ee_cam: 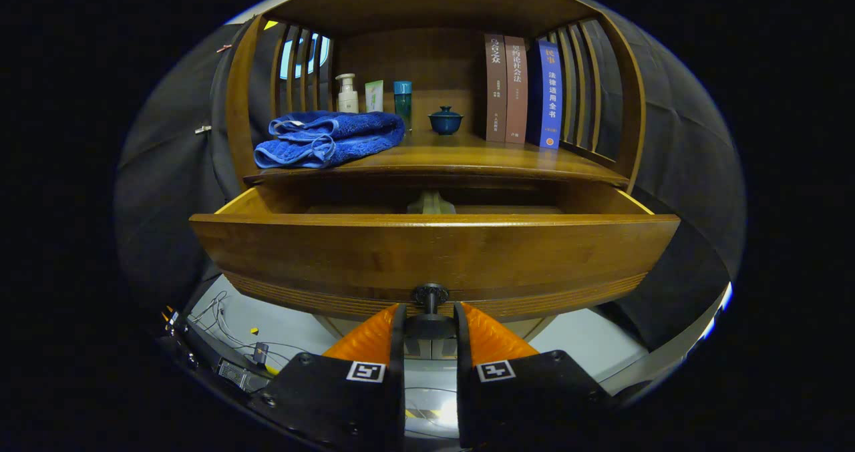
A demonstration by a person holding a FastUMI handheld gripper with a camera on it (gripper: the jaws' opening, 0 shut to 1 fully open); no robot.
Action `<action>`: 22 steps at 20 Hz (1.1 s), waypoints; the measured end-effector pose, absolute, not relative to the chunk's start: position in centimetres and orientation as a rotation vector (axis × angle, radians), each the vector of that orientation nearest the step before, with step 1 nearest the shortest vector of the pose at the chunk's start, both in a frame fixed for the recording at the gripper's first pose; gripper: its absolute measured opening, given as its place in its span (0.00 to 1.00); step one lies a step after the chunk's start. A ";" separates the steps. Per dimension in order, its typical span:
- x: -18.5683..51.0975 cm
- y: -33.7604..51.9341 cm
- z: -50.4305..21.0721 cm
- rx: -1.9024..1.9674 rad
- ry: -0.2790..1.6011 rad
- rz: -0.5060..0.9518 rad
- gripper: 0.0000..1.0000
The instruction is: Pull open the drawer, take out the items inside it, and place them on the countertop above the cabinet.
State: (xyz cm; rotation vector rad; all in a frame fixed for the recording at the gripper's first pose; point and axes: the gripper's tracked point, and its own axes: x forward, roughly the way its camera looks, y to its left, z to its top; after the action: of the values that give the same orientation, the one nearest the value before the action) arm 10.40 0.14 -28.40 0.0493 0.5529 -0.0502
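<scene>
Tongs (pixel 430 322): fingers closed on the dark round knob (pixel 430 296) at the middle of the drawer (pixel 434 252) front, one finger pressing each side. Drawer: solid wood, pulled well out beneath the countertop (pixel 467 158); likely heavy and stiff, sliding straight if drawn by the knob. Contents: one pale item (pixel 431 203) at the back centre, kind unclear; probably light, best taken from above by its narrow sides. Countertop: folded blue towel (pixel 330 138), bottles, lidded cup, books; bare wood near the front edge.
</scene>
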 end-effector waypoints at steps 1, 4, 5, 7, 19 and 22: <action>9.6 0.2 -28.4 0.052 0.557 -0.050 0.35; 7.1 0.3 -28.3 0.061 0.573 -0.046 0.35; 6.4 0.3 -28.4 0.062 0.579 -0.045 0.35; 5.2 0.3 -28.9 0.064 0.599 -0.045 0.35; 1.5 0.5 -29.1 0.056 0.617 -0.045 0.40; 0.4 0.6 -30.1 0.058 0.680 -0.046 0.57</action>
State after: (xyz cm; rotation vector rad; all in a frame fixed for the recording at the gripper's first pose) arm 0.43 0.57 -30.13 0.0576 0.6801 -0.0456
